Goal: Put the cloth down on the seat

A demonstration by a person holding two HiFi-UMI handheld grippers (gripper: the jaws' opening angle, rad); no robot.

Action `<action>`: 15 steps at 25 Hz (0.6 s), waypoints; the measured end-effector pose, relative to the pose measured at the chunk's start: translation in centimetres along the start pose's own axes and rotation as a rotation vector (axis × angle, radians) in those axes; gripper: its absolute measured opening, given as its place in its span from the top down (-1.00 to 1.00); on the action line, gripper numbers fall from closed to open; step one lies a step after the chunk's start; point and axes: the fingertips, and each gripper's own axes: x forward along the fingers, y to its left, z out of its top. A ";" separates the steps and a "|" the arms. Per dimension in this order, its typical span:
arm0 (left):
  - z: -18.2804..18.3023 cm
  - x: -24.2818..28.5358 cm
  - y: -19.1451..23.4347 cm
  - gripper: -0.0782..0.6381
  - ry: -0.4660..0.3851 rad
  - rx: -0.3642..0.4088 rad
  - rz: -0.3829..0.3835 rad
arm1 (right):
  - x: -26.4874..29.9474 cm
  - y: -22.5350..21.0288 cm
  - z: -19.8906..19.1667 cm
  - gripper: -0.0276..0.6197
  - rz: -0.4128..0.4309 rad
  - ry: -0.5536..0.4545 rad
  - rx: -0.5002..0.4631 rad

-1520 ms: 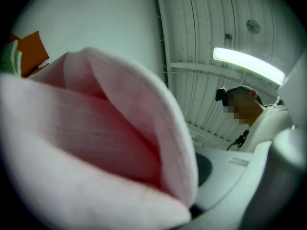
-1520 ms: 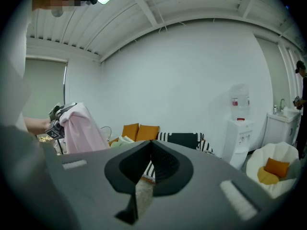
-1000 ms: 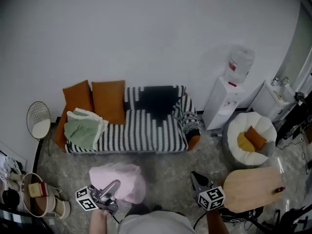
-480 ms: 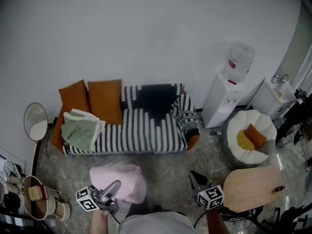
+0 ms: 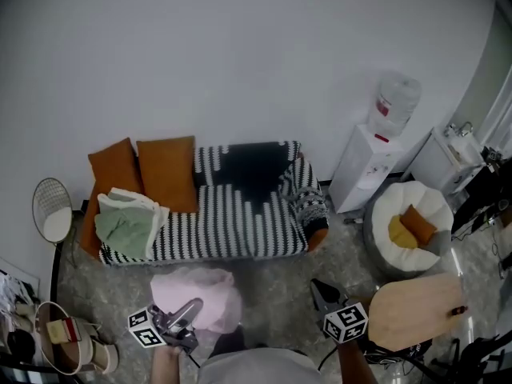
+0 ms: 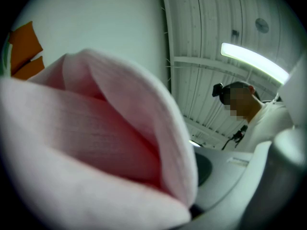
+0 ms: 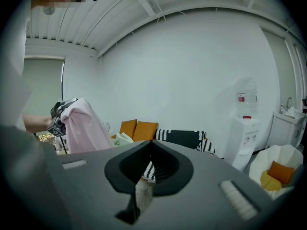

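A pink cloth (image 5: 197, 298) hangs bunched from my left gripper (image 5: 189, 310), which is shut on it at the lower left of the head view. In the left gripper view the cloth (image 6: 96, 143) fills most of the picture and hides the jaws. My right gripper (image 5: 318, 290) is held at the lower right, shut and empty, its jaw tips meeting (image 7: 151, 142). The right gripper view also shows the cloth (image 7: 84, 126) off to the left. The sofa seat (image 5: 232, 222), covered in black-and-white stripes, lies ahead of both grippers across a strip of floor.
Two orange cushions (image 5: 164, 171) and a folded green-and-white cloth (image 5: 128, 219) fill the sofa's left end. A water dispenser (image 5: 364, 166), a white beanbag chair (image 5: 408, 224) and a wooden tabletop (image 5: 416, 310) stand to the right. A basket (image 5: 54, 336) stands at lower left.
The sofa and its cushions have slid left and slightly down in the head view. Both grippers keep the same places in the picture, and the pink cloth stays in the left one.
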 end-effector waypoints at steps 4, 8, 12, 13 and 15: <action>2.5 0.7 2.7 0.52 0.012 -0.015 -0.014 | 3.1 -0.3 1.5 0.90 -0.011 0.005 0.002; 5.0 1.4 5.4 0.52 0.025 -0.030 -0.031 | 6.3 -0.4 3.0 0.90 -0.022 0.005 0.004; 7.5 1.8 8.4 0.52 0.048 -0.045 -0.051 | 9.7 -0.3 4.2 0.90 -0.038 0.005 0.007; 8.2 1.9 9.1 0.52 0.053 -0.049 -0.056 | 10.5 -0.2 4.6 0.90 -0.042 0.004 0.009; 9.5 2.1 10.5 0.52 0.068 -0.055 -0.068 | 12.2 0.0 5.4 0.90 -0.051 0.001 0.014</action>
